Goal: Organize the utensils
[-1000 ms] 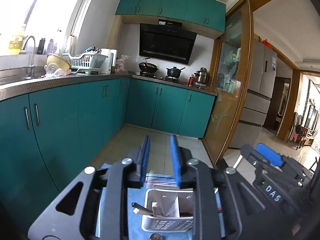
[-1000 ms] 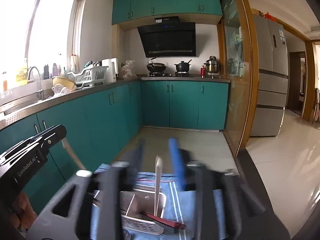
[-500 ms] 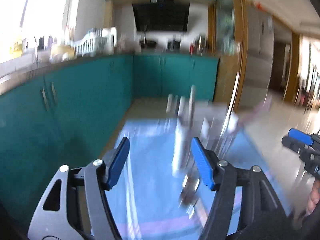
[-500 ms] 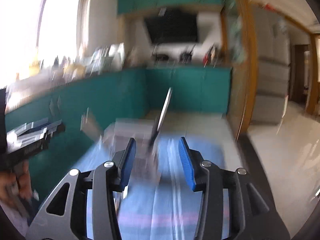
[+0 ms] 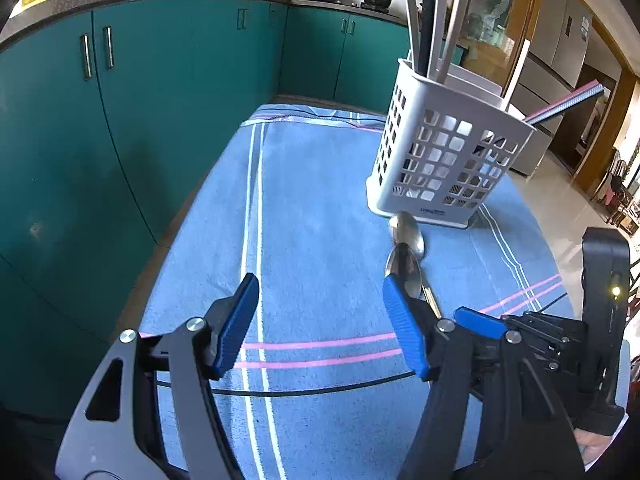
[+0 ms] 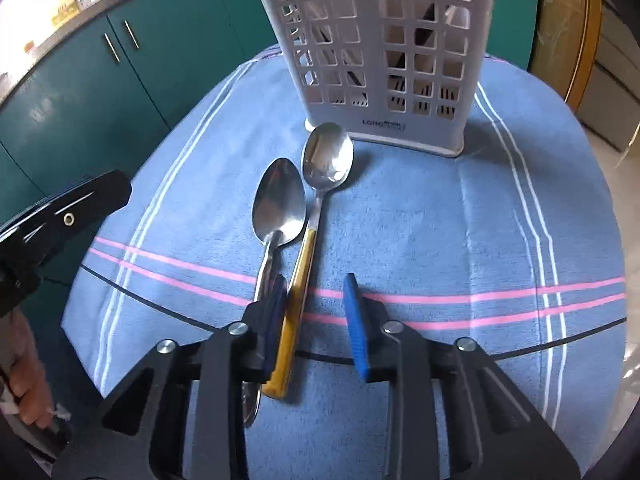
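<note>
Both claws lowered, right claw (image 6: 316, 316) spread astride yellow-handled spoon (image 6: 316, 216)

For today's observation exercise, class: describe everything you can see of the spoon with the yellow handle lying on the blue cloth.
The yellow-handled spoon has a shiny metal oval bowl, facing up, and a slim metal neck running into a flat amber-yellow handle that looks like plastic. It lies flat on the blue striped cloth, bowl tip just short of the white perforated utensil caddy. An all-metal spoon lies close along its left. Its handle runs between the open fingers of the right gripper, close beside the left finger.
</note>
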Motion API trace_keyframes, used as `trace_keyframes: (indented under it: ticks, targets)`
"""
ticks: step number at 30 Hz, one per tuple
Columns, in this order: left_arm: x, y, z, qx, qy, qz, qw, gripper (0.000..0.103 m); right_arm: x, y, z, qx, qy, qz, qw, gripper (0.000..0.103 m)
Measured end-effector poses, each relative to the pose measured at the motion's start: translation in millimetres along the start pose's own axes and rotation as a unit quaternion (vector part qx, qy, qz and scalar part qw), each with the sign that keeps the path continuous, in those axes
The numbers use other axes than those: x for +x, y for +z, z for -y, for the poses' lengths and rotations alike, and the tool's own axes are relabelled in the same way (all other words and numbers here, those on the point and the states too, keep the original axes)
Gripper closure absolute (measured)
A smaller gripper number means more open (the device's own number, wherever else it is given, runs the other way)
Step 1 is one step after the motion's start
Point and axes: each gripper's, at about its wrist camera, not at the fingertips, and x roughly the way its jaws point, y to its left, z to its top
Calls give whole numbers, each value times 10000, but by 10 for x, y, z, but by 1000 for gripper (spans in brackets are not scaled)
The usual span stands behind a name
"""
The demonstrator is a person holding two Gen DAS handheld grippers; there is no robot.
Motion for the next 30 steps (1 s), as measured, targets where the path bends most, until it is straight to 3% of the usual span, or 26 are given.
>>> trace_keyframes:
  ticks: [3,6,10,15,18,21,24,27,30]
  targets:
    - [81,-2,74,39,-87,-88,9999,38,9,-14,14,265,63,3,9996,93]
    - [153,-20,124,91,-165,-170,9997,38,-96,-96,140,536,-130,35,9985,93]
    - [235,-57,180,142,-222,-270,9993,38,-304,-354,359,1091,-267,13,9937,93]
    - [342,-43,281,234,-344,-335,9986,38,-467,-551,361,947,-44,-183,9953,92]
    - [468,14,368,324,-581,-373,9971,38,-544,-483,378,888,-233,120,9957,77]
    - [630,78,436,442,-735,-423,9954,38,-553,-438,466,1046,-232,177,9941,77]
    - [812,130,450,368,-906,-528,9938,60,-549,-408,538,1150,-310,205,9927,77]
    - [923,164,458,262,-1121,-556,9918,63,-557,-403,623,1199,-363,214,9919,77]
    - [978,160,486,264,-1149,-601,9912,82,-546,-413,677,1258,-417,188,9910,77]
